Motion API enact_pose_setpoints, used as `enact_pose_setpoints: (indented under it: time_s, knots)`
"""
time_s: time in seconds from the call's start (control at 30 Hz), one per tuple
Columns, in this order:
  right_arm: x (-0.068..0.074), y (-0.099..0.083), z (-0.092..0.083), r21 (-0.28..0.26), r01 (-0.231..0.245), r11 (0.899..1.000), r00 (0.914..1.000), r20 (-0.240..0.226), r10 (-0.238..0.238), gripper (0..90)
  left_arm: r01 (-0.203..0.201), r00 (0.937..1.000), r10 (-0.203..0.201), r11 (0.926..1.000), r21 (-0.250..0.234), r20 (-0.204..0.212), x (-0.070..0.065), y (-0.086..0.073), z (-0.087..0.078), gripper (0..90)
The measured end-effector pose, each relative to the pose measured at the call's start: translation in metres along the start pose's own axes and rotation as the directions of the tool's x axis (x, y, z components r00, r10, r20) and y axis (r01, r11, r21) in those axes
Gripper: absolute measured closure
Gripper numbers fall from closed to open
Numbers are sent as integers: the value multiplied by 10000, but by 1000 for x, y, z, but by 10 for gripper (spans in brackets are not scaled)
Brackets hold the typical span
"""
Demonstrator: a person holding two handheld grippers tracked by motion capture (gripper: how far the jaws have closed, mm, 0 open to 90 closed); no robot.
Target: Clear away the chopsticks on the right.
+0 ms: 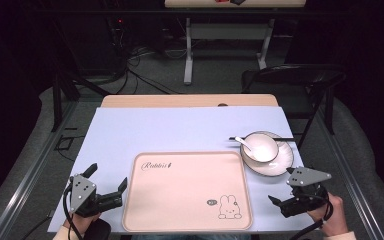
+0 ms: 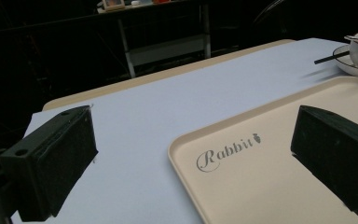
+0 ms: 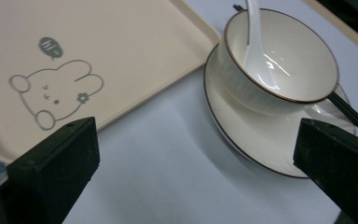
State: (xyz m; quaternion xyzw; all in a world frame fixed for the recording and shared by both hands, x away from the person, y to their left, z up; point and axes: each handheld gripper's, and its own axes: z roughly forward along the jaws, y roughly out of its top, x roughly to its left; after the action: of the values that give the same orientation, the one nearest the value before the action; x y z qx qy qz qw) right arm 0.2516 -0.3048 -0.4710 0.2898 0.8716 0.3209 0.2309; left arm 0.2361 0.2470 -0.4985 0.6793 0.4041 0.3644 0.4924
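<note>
Fingers of the right gripper [image 3: 193, 172] are spread wide and empty, aimed at the bowl [image 3: 279, 70] on its plate [image 3: 242, 135], just right of the tray [image 1: 187, 192] on the bench [image 1: 145, 130]. The left gripper [image 1: 109, 185] is likewise released, empty. Glazed ceramic: judged rigid, slippery, breakable, moderately heavy. Grip the bowl rim clear of the spoon [image 3: 254, 32]; chopsticks [image 3: 354, 116] lie across the plate.

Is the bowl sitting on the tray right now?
No, the bowl sits on a plate on the table cover, just off the tray's far right corner.
</note>
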Motion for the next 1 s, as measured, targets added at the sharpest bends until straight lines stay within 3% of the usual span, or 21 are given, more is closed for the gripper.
enact_pose_setpoints:
  time_s: [0.23, 0.27, 0.3, 0.4, 0.43, 0.5, 0.67, 1.0]
  knots:
    - [-26, 16, 1, 884, 846, 9925, 9953, -551, -799, 0, 9, 10000, -9, 10000, 28, -7, 0, 0, 0, 0]
    - [-34, 21, 3, 1146, 1148, 9868, 9920, -649, -1078, 0, -5, 10000, 5, 10000, 50, 1, 0, 0, 1, 0]
    - [-39, 23, 3, 1330, 1234, 9834, 9893, -939, -1114, 0, -7, 10000, 7, 10000, 52, 6, 0, 0, 1, 0]
    - [-53, 30, 6, 1675, 1447, 9752, 9845, -1227, -1250, 0, -24, 10000, 24, 10000, 55, 17, 0, 0, 1, 0]
    - [-53, 30, 6, 1675, 1447, 9752, 9845, -1227, -1250, 0, -24, 10000, 24, 10000, 55, 17, 0, 0, 1, 0]
    - [-68, 37, 8, 1795, 1703, 9689, 9796, -1370, -1468, 0, -29, 10000, 29, 10000, 77, 21, 0, 0, 1, 0]
    - [-91, 48, 12, 2046, 2007, 9581, 9734, -1524, -1713, 0, -23, 10000, 23, 10000, 97, 33, 0, 0, 1, 0]
    - [-130, 70, 22, 2342, 2310, 9443, 9643, -1845, -1901, 17, -54, 10000, 54, 9999, 93, 19, 0, 0, 1, 0]
